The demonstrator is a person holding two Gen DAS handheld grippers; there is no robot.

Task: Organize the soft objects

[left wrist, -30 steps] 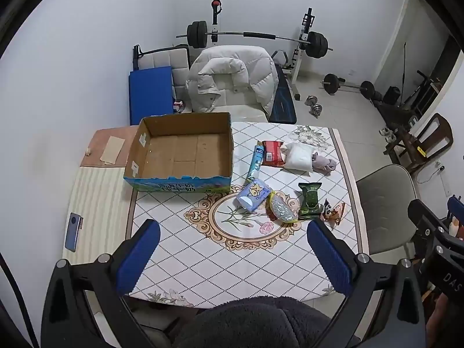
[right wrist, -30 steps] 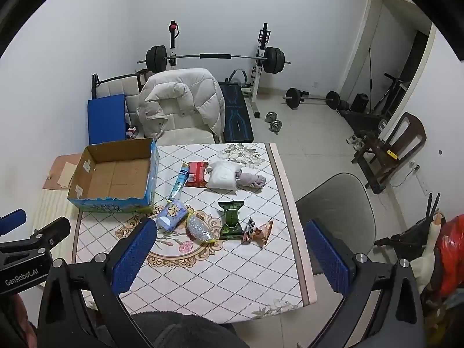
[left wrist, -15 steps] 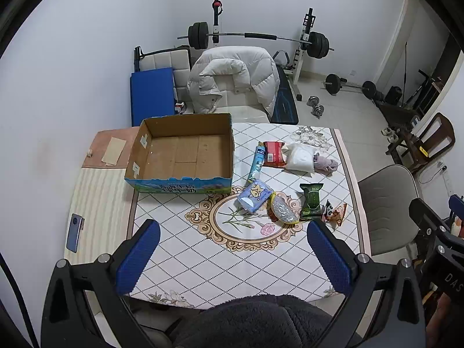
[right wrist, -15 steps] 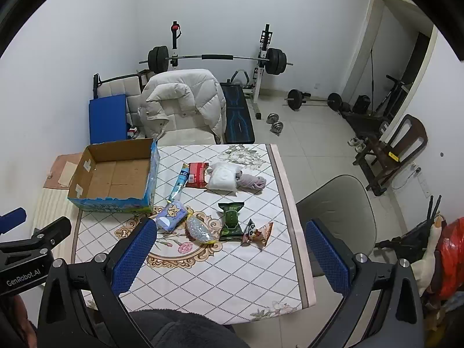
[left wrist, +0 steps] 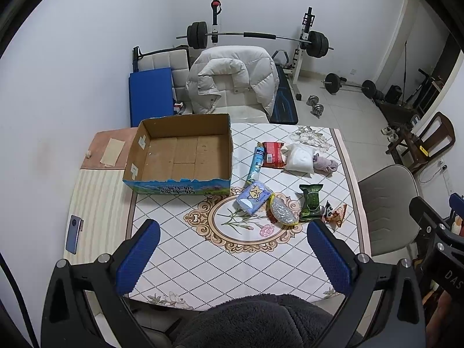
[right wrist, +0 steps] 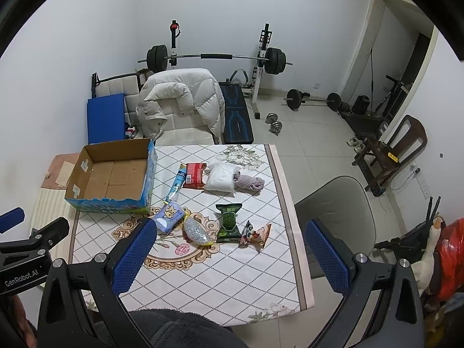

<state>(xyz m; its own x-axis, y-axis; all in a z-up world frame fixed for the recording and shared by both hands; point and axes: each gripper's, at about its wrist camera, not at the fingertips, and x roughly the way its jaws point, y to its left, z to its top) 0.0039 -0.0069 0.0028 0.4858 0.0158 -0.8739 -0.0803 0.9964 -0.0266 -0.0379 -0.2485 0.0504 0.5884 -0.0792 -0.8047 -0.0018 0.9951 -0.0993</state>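
The left gripper (left wrist: 233, 256) hangs high above the near edge of the bench (left wrist: 232, 275), its blue pads spread wide with nothing between them. The right gripper (right wrist: 229, 256) is likewise spread and bare, above the bench's near right part.

Beyond them the soft things lie in a loose cluster right of the cardboard box (left wrist: 179, 156), which stands open-topped and holds nothing at the far left. Nearest are a pale blue tissue pack (left wrist: 253, 197), a silvery yellow-edged pouch (left wrist: 281, 211), a dark green wipes pack (left wrist: 311, 203) and a panda snack bag (left wrist: 333, 214). Farther back lie a blue tube (left wrist: 255, 162), a red packet (left wrist: 272, 154), a white pouch (left wrist: 300, 159) and a lilac cloth (left wrist: 326, 163).

Nothing is boxed yet, so the step in hand looks like a first reach. It would be wise to descend squarely over one pack, pinch across its narrow width, and take the tissue pack first, since it touches the pouch. Squeeze gently; these will crumple.

The left tool reads "GenRobot.AI" in the right view; the box's printed side is too blurred to read.
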